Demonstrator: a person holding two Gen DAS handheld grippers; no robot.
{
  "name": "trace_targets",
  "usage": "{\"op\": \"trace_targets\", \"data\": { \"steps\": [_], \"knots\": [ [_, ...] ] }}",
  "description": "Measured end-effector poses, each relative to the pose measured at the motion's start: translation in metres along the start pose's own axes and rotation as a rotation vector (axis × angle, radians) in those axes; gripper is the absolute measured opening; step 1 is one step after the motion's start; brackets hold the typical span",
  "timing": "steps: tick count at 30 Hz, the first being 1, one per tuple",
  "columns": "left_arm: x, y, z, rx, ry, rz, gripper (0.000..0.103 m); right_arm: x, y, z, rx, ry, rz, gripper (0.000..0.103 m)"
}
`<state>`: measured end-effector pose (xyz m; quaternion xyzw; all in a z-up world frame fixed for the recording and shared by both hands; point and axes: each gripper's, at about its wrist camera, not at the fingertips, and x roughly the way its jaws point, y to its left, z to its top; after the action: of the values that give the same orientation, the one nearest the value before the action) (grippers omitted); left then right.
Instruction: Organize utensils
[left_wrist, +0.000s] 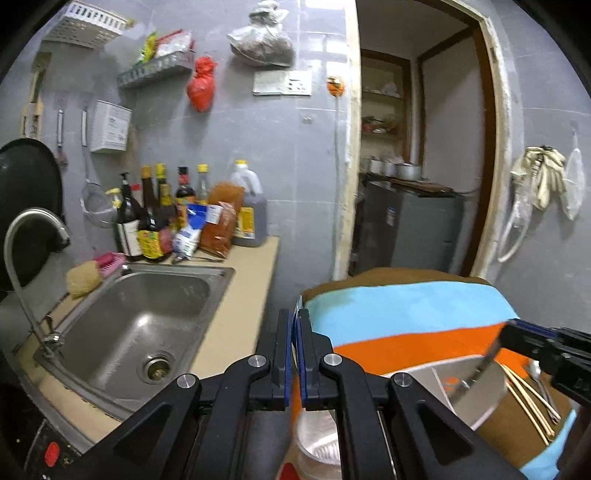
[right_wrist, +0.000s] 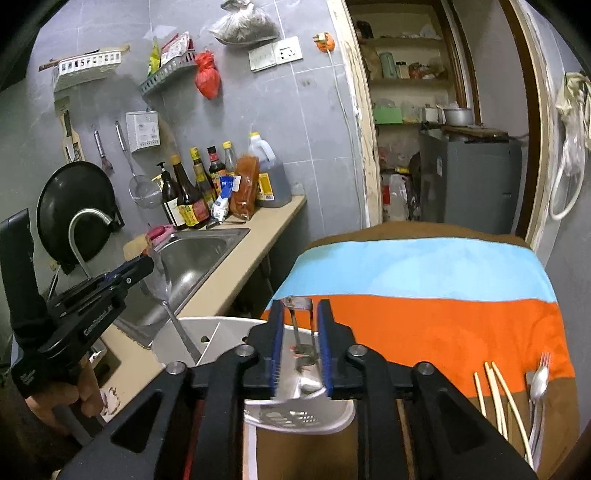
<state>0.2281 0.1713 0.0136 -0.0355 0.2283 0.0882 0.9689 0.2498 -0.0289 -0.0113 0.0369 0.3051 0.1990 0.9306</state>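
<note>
Gripping a ladle (right_wrist: 162, 284), left tool (left_wrist: 294, 332) nearly closed

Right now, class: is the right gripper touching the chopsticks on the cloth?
Apart. The right wrist view shows the chopsticks lying off to the right of the right gripper, with striped cloth visible between them.

Your left claw (left_wrist: 294, 354) sits w/ blue pads nearly together, only a thin gap btwn them; can't tell if anything's pinched. Under it, a clear plastic container (left_wrist: 317, 439) at bottom edge. To the right, your right claw (left_wrist: 517, 334) comes in from the frame edge, gripping a blurred metal utensil (left_wrist: 480, 369) angled down into a grey-white holder (left_wrist: 476, 391). Chopsticks (left_wrist: 528, 398) and a spoon (left_wrist: 534, 370) lie just right of it on the striped cloth (left_wrist: 406, 314). Sink (left_wrist: 140, 325) lies left, bottles (left_wrist: 166, 214) behind it.
</note>
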Motion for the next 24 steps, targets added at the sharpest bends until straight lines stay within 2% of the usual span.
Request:
{"op": "trace_targets", "data": {
  "steps": [2,3,4,5,7,9,12,14,17,20,24],
  "knots": [
    [-0.001,0.001,-0.001,-0.016,0.018,-0.04,0.006,-0.005,-0.001,-0.001,0.007,-0.012,0.011,0.038],
    [-0.001,0.002,-0.002,-0.029,0.029,-0.059,0.008,-0.008,-0.002,-0.001,0.008,-0.021,0.018,0.038],
    [-0.002,0.004,-0.002,-0.054,0.04,-0.089,0.018,-0.011,-0.002,0.0,0.008,-0.026,0.018,0.038],
    [-0.002,0.006,-0.002,-0.079,0.047,-0.113,0.033,-0.013,-0.003,0.0,0.009,-0.03,0.015,0.038],
    [-0.004,0.012,-0.003,-0.149,0.059,-0.163,0.049,-0.021,-0.006,0.0,0.022,-0.045,0.007,0.038],
    [-0.008,0.013,-0.003,-0.181,0.057,-0.182,0.05,-0.031,-0.01,0.001,0.031,-0.067,-0.008,0.039],
    [-0.014,0.004,-0.001,-0.157,0.059,-0.18,0.057,-0.049,-0.016,0.004,0.042,-0.114,-0.044,0.054],
    [-0.022,-0.004,0.003,-0.151,0.046,-0.197,0.071,-0.066,-0.023,0.006,0.049,-0.163,-0.078,0.068],
    [-0.032,-0.016,0.008,-0.162,0.01,-0.219,0.086,-0.088,-0.035,0.009,0.062,-0.21,-0.141,0.082],
    [-0.039,-0.036,0.011,-0.16,-0.007,-0.238,0.094,-0.11,-0.049,0.012,0.072,-0.254,-0.202,0.088],
    [-0.046,-0.07,0.013,-0.106,-0.035,-0.244,0.098,-0.14,-0.067,0.013,0.063,-0.303,-0.263,0.091]
  ]
}}
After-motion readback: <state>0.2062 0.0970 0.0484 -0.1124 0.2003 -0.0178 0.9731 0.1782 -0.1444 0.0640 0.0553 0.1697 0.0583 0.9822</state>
